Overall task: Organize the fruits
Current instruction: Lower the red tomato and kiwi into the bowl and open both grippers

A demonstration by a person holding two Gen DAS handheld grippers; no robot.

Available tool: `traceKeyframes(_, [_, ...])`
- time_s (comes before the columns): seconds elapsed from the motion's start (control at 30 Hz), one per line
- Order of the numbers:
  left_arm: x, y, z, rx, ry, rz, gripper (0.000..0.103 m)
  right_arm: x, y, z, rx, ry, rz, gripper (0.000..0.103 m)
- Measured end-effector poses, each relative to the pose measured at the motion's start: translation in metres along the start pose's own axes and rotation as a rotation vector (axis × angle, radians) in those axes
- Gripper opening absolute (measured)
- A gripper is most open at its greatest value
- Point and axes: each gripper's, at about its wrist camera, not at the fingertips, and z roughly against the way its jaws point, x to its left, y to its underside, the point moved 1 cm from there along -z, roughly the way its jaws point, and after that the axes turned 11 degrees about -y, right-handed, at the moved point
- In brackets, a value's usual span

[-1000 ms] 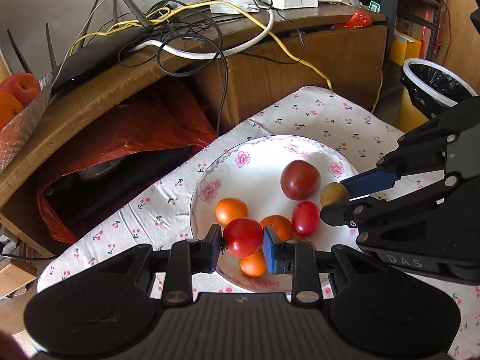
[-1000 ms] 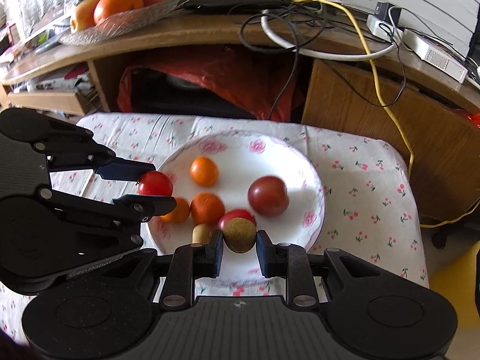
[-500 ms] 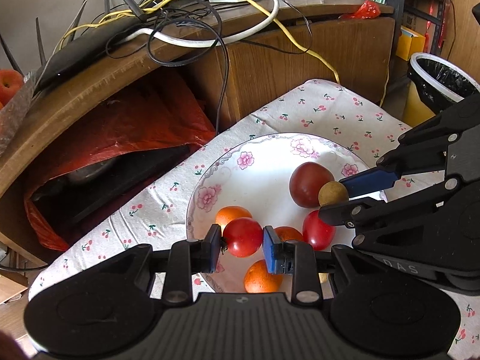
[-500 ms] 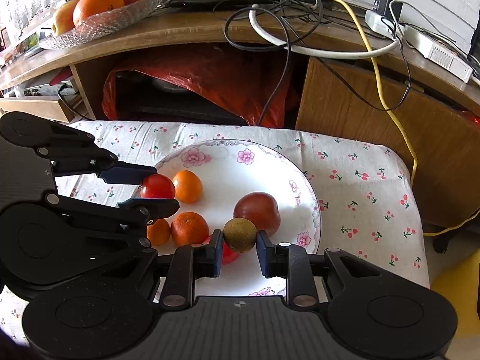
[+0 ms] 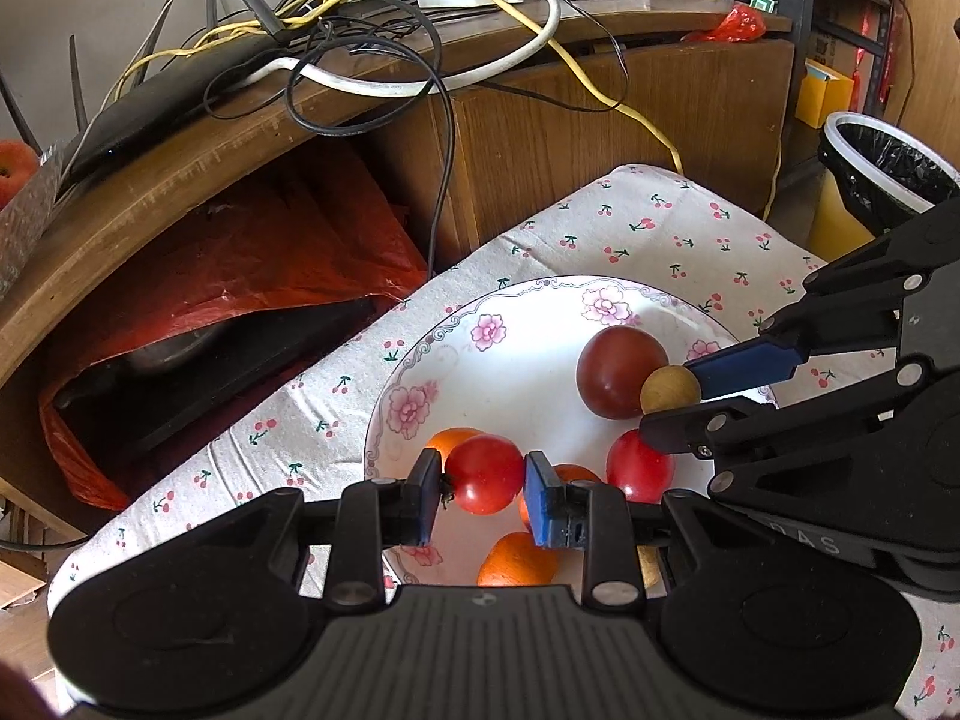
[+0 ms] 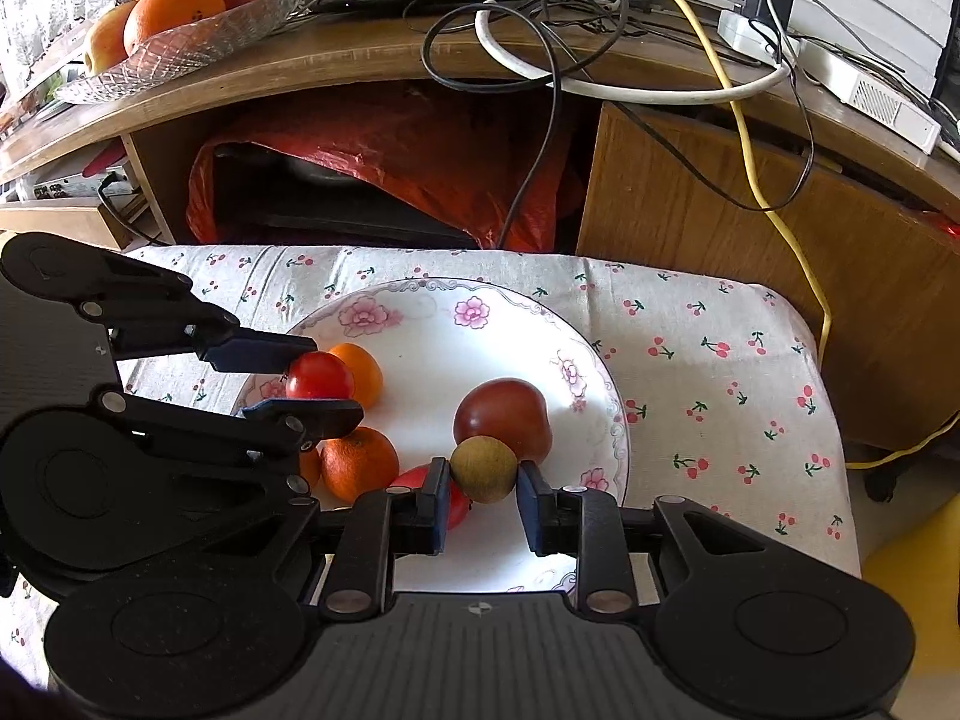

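My left gripper point(image 5: 485, 480) is shut on a small red tomato point(image 5: 485, 473) and holds it above the near left side of a white floral plate point(image 5: 528, 324). My right gripper point(image 6: 483, 477) is shut on a small brown round fruit point(image 6: 483, 468) above the plate's point(image 6: 480, 324) near edge. On the plate lie a large dark red tomato point(image 6: 503, 420), a second red tomato point(image 5: 639, 465) and several small oranges point(image 6: 359, 462). Each gripper shows in the other's view: the right one point(image 5: 672, 399), the left one point(image 6: 318, 375).
The plate sits on a cherry-print cloth point(image 6: 708, 360). Behind it is a wooden desk point(image 6: 372, 54) strewn with cables, a red plastic bag point(image 6: 390, 150) beneath. A glass bowl point(image 6: 192, 36) of oranges and apples stands at the desk's left. A lined bin point(image 5: 882, 162) stands at right.
Both grippers have risen with their fruits and pulled back toward me; the plate now lies farther below and ahead. Neither grip has changed.
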Motion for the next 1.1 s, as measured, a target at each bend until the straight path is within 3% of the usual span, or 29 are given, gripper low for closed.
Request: traceKeyframes(1.1, [-0.0037,0.0002,0.0051,-0.012,-0.018,-0.016,0.04,-0.0025,0.0027,0.0054,-0.008,0.032,-0.017,0.027])
